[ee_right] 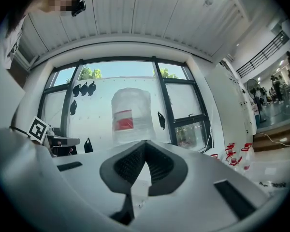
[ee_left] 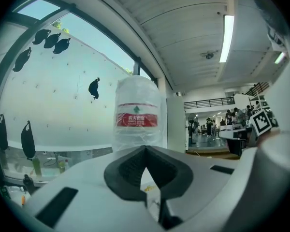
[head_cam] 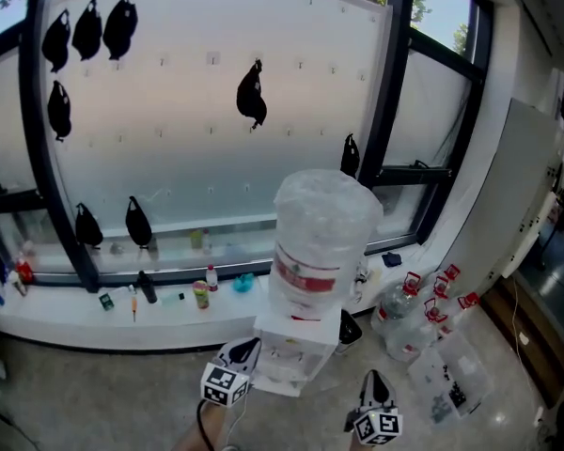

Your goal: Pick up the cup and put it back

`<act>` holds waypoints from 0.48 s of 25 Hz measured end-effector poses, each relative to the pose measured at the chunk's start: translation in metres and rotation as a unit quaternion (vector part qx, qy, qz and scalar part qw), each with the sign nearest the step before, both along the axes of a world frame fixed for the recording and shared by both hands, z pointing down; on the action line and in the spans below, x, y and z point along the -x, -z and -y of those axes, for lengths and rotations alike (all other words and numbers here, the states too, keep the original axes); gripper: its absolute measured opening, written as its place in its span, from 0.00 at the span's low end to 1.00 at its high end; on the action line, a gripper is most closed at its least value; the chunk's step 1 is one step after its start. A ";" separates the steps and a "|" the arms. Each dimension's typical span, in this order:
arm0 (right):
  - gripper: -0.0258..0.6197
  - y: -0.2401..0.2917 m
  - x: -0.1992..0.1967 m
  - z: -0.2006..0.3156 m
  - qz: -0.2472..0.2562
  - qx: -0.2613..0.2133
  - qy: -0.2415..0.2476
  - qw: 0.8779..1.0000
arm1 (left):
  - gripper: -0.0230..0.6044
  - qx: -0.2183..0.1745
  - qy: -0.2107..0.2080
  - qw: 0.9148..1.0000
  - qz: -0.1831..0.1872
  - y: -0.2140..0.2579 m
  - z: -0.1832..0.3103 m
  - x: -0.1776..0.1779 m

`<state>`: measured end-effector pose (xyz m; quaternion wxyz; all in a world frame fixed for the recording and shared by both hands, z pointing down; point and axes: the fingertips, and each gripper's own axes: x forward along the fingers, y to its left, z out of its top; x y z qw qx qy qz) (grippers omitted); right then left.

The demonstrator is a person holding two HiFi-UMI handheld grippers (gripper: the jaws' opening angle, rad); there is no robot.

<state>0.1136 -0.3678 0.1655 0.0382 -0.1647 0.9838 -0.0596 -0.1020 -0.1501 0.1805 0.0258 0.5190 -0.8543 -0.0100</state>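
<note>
A white water dispenser (head_cam: 296, 350) stands in front of me with a large plastic-wrapped water bottle (head_cam: 321, 242) with a red label on top. I cannot make out a cup in any view. My left gripper (head_cam: 249, 346) hangs just left of the dispenser's front, jaws together and empty. My right gripper (head_cam: 374, 377) sits low to the dispenser's right, also shut with nothing in it. The bottle (ee_left: 137, 115) rises straight beyond the closed left gripper (ee_left: 145, 148) in the left gripper view. In the right gripper view the bottle (ee_right: 129, 115) stands beyond the shut right gripper (ee_right: 145, 141).
Several spare water bottles (head_cam: 423, 313) with red handles stand on the floor to the dispenser's right. A window sill (head_cam: 75, 313) behind carries small bottles (head_cam: 202, 294). A tall white panel (head_cam: 508, 195) leans at the right. People stand far off in a hall (ee_left: 210, 127).
</note>
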 end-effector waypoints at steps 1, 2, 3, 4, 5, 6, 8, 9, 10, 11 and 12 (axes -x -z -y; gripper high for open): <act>0.06 0.001 0.001 0.001 0.002 -0.001 0.000 1.000 | 0.08 0.000 -0.002 1.000 0.001 0.000 0.002 0.000; 0.06 0.002 0.003 0.002 0.004 -0.002 0.000 1.000 | 0.08 0.000 -0.004 1.000 0.002 0.001 0.003 0.001; 0.06 0.002 0.006 0.003 0.007 -0.002 0.001 1.000 | 0.08 -0.001 -0.005 1.000 0.002 0.001 0.005 0.003; 0.06 0.003 0.009 0.004 0.009 -0.001 0.003 1.000 | 0.08 -0.002 -0.006 1.000 0.002 0.001 0.008 0.004; 0.06 0.004 0.012 0.005 0.010 0.000 0.005 1.000 | 0.08 -0.003 -0.007 1.000 0.001 0.001 0.010 0.006; 0.06 0.004 0.014 0.005 0.010 0.000 0.007 1.000 | 0.08 -0.004 -0.009 1.000 -0.001 0.000 0.012 0.006; 0.06 0.004 0.016 0.004 0.008 -0.001 0.011 1.000 | 0.08 -0.008 -0.011 1.000 -0.004 0.000 0.015 0.006; 0.06 0.005 0.019 0.003 0.007 -0.001 0.014 1.000 | 0.08 -0.010 -0.010 1.000 -0.006 0.000 0.015 0.008; 0.06 0.005 0.022 0.002 0.007 -0.001 0.017 1.000 | 0.08 -0.011 -0.009 1.000 -0.008 -0.001 0.015 0.010; 0.06 0.005 0.025 0.001 0.006 -0.001 0.020 1.000 | 0.08 -0.011 -0.007 1.000 -0.009 -0.001 0.015 0.012; 0.07 0.004 0.027 0.001 0.005 0.000 0.022 1.000 | 0.08 -0.011 -0.006 1.000 -0.011 -0.002 0.015 0.013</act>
